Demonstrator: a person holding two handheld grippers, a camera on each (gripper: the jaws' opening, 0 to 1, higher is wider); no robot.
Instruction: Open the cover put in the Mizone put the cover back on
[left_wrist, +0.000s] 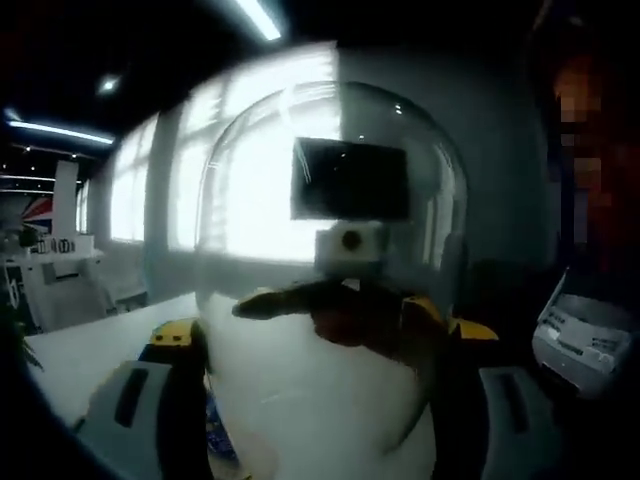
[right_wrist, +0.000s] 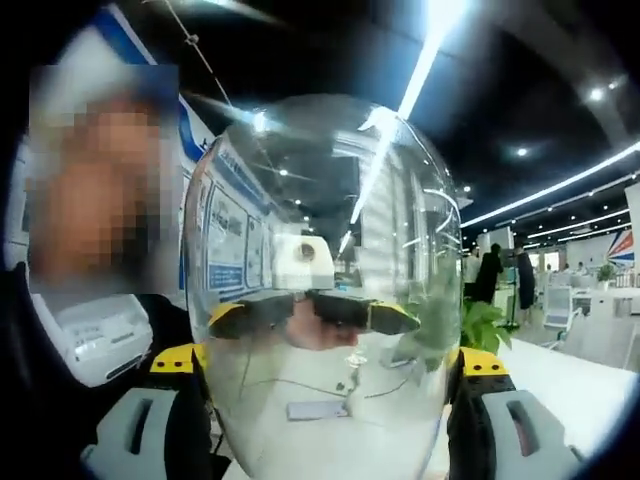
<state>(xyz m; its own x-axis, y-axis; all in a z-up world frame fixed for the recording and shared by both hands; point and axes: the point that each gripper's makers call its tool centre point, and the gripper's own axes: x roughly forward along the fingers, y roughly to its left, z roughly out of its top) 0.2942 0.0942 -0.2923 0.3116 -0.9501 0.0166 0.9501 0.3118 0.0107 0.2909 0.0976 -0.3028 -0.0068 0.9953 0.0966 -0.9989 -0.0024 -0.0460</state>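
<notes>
A clear glass dome cover (left_wrist: 330, 200) stands upright right in front of the camera in the left gripper view. My left gripper (left_wrist: 320, 400) has its yellow-tipped jaws against the dome's two sides, shut on it. In the right gripper view the same cover (right_wrist: 320, 230) is clasped the same way by my right gripper (right_wrist: 325, 400). Through the glass each view shows the opposite gripper: the right gripper (left_wrist: 350, 310) and the left gripper (right_wrist: 310, 310), both on the dome's far side. A small blue patch (left_wrist: 215, 430) shows low by the left jaw; I cannot tell what it is.
A white table (left_wrist: 80, 350) lies below the cover and stretches off to the right (right_wrist: 570, 380). A white machine (right_wrist: 95, 340) sits beside a person. Also around are a green plant (right_wrist: 485, 325), a dark monitor (left_wrist: 350, 180), a flat phone-like object (right_wrist: 318, 410) and distant people (right_wrist: 490, 270).
</notes>
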